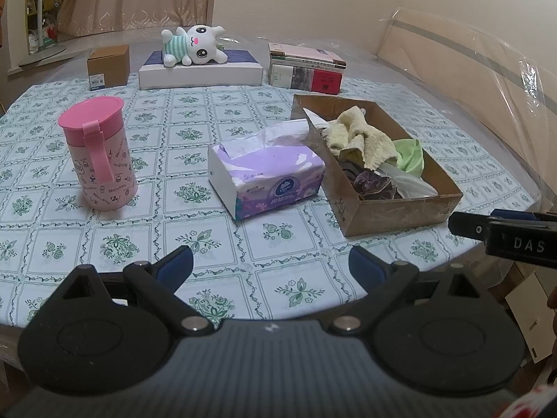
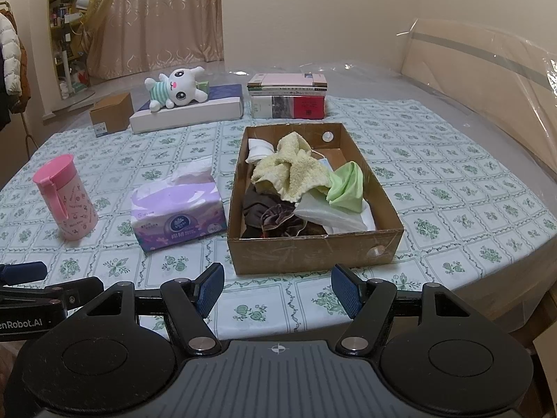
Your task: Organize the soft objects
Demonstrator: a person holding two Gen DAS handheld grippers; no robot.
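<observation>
Left gripper [image 1: 269,261] fingers spread, empty, above tablecloth [image 1: 104,244]. Right gripper [image 2: 276,287] fingers spread, empty. Cardboard box [image 2: 313,249] just beyond right fingertips, holding yellow towel [image 2: 296,167], green cloth [image 2: 346,188], brown scrunchie [image 2: 278,221]. Tissue pack [image 1: 268,174] ahead of left fingers, pink cup [image 1: 97,153] further left.

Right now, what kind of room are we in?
Most likely a room in a home, not a lab: a round table with a floral tablecloth, floor-length curtains, a cluttered bookshelf, and a plush toy lying on a flat box.
</observation>
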